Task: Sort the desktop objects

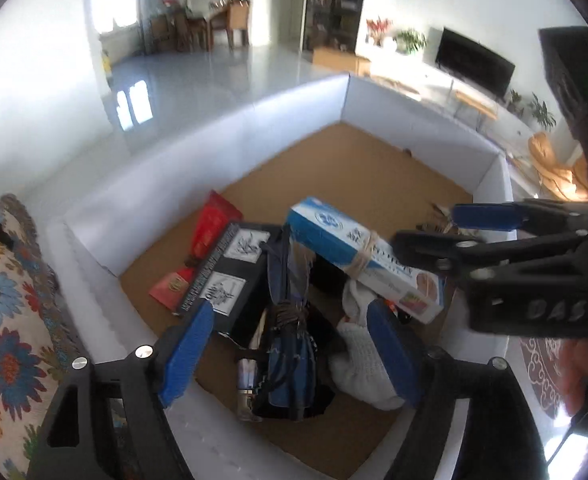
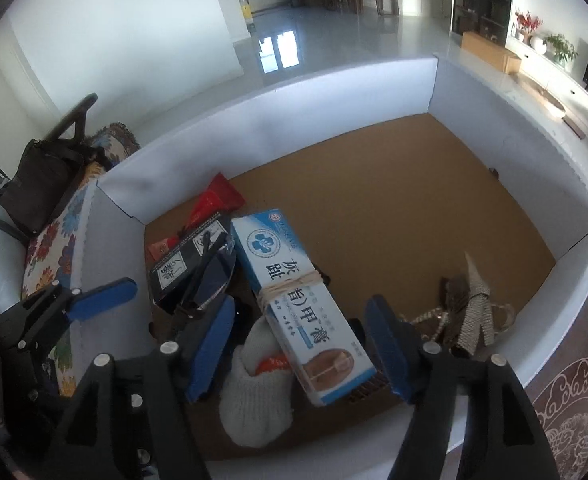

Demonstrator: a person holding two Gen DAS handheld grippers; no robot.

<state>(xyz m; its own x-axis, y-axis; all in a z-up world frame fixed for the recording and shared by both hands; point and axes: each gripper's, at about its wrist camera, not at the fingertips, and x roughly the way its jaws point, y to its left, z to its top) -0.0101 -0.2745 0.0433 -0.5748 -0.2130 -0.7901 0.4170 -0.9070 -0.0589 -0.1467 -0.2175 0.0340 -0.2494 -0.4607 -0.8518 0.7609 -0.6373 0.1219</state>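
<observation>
A pile of objects lies in the near left corner of a white-walled box with a brown floor point(image 2: 394, 200). On top rests a blue and white carton point(image 2: 298, 304) bound with a rubber band, also in the left wrist view point(image 1: 362, 258). Under it are a white knitted cloth point(image 2: 249, 396), a black box with labels point(image 1: 229, 276), a folded blue umbrella point(image 1: 289, 344) and a red packet point(image 1: 209, 228). My left gripper point(image 1: 289, 352) is open above the umbrella. My right gripper point(image 2: 302, 348) is open, its jaws on either side of the carton's near end, not touching it.
A small woven brown item point(image 2: 470, 316) lies in the near right corner of the box. A flowered cushion point(image 1: 5, 320) and a black bag point(image 2: 33, 184) sit to the left outside the box. A patterned rug point(image 2: 574, 412) lies to the right.
</observation>
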